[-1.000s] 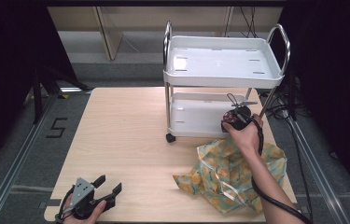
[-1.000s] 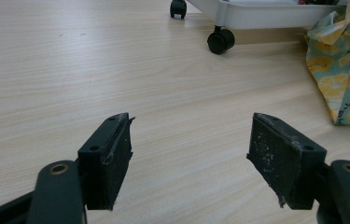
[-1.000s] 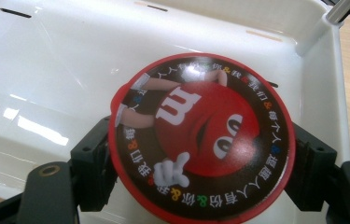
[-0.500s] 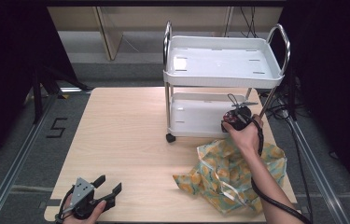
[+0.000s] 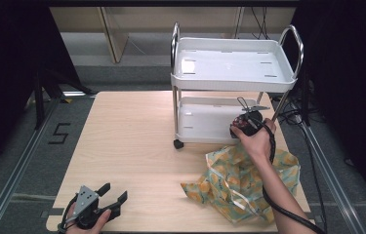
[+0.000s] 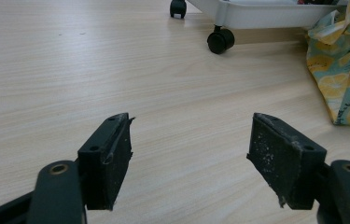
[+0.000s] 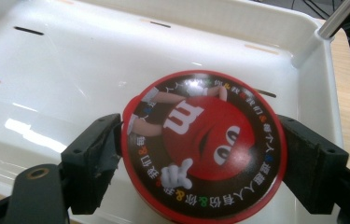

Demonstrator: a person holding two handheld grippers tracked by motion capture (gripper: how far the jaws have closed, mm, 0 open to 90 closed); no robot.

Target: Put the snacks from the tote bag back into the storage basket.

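In the high view, the right gripper [image 5: 247, 123] reaches into the lower tray [image 5: 205, 119] of a white cart [image 5: 234, 68] standing on the wooden table [image 5: 136, 146]. Behind that gripper, toward the person, a yellow-patterned bag [image 5: 241, 183] lies crumpled under the forearm. The left gripper [image 5: 103, 202] rests well apart from the cart at the table's near edge, its jaws spread with nothing between them.

In the left gripper view, the left gripper [image 6: 189, 154] has its two black jaws wide open over bare wood. Ahead of the jaws and to their right stand the cart's black casters [image 6: 220, 40], and further right lies the bag [image 6: 343, 70].

In the right gripper view, a round red candy tin [image 7: 204, 149] sits between the jaws of the right gripper [image 7: 200, 161], lying flat in the lower tray [image 7: 70, 60] with its printed lid facing up. Being round, it has no long axis; the printed figure appears upside down. The jaws have just been opening: they flank the tin's rim, the left pad just beside it, and whether either presses cannot be told.
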